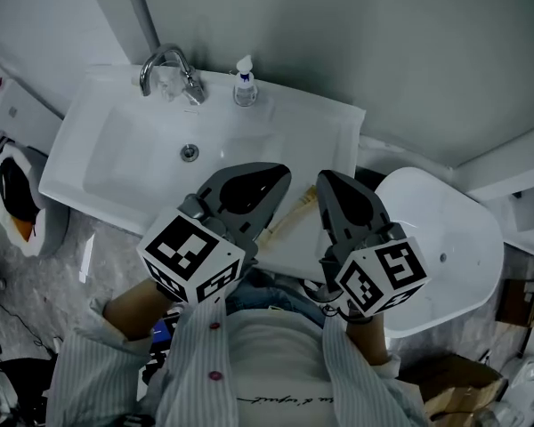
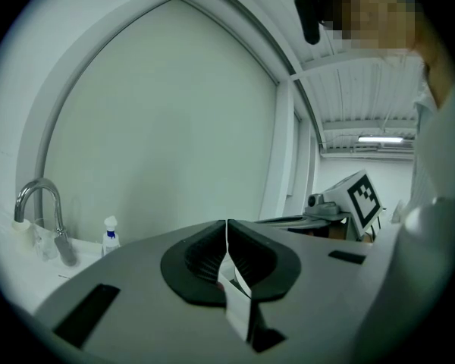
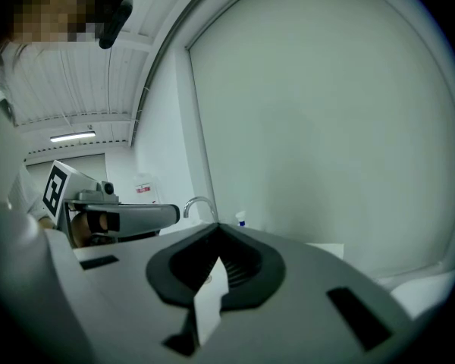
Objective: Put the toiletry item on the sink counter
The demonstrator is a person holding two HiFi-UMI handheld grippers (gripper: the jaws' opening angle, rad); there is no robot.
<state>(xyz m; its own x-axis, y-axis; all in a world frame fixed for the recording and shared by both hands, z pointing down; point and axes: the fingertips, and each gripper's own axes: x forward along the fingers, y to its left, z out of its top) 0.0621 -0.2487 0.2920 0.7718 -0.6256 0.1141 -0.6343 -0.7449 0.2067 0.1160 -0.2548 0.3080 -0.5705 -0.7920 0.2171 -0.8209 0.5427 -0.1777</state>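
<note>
A small clear spray bottle [image 1: 245, 83] with a white head and blue label stands upright on the back rim of the white sink [image 1: 116, 140], right of the faucet [image 1: 165, 68]. The bottle also shows far off in the left gripper view [image 2: 110, 235] and the right gripper view [image 3: 240, 218]. My left gripper [image 1: 271, 174] hovers over the sink's front edge, shut with nothing between its jaws [image 2: 227, 222]. My right gripper [image 1: 327, 181] is beside it, also shut and empty [image 3: 217, 226]. A pale yellowish item [image 1: 289, 219] lies on the front rim between them, partly hidden.
A white toilet [image 1: 445, 247] stands right of the sink. An orange-and-white bin [image 1: 18, 198] sits on the floor at the left. A cardboard box [image 1: 463, 385] is at the lower right. A plain wall rises behind the sink.
</note>
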